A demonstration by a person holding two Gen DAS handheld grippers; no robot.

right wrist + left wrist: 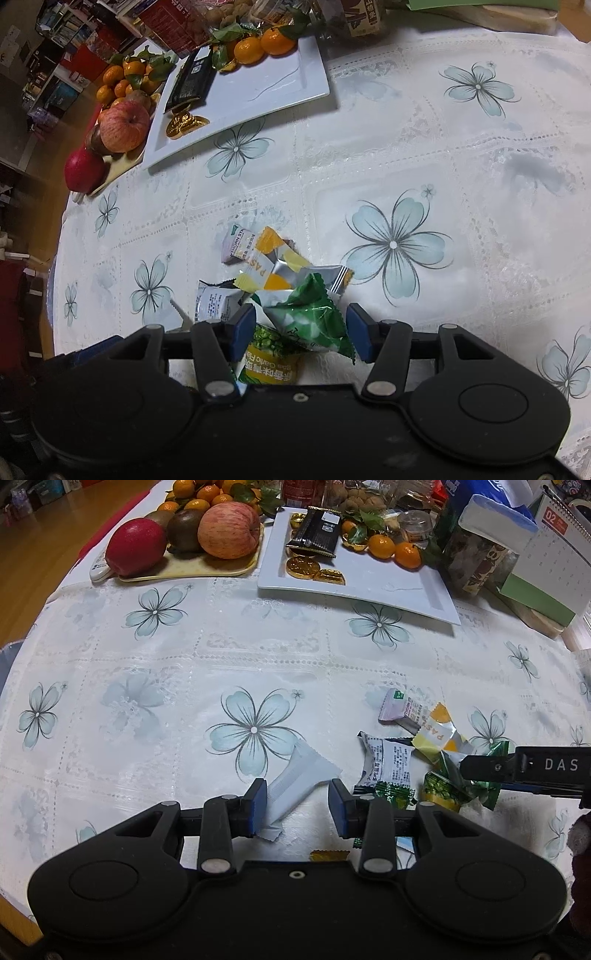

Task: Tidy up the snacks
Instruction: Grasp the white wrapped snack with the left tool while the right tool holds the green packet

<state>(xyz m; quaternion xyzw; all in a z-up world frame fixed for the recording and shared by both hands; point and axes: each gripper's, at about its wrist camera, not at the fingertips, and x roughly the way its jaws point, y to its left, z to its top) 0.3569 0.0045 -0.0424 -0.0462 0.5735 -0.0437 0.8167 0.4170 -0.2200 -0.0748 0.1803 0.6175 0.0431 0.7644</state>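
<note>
progress early | left gripper (pixel 297 805) wide open astride white packet (pixel 295 786), nothing held | right gripper (pixel 301 332) open around green packet (pixel 314 317) | snack pile (pixel 273 280) ahead unsorted | white plate (pixel 406 590) beyond, partly filled

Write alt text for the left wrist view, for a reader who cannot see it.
The open left gripper straddles a white snack packet on a floral tablecloth, beside a pile of wrapped snacks. Farther back, a white plate holds gold chocolate coins and a black wrapper.
</note>
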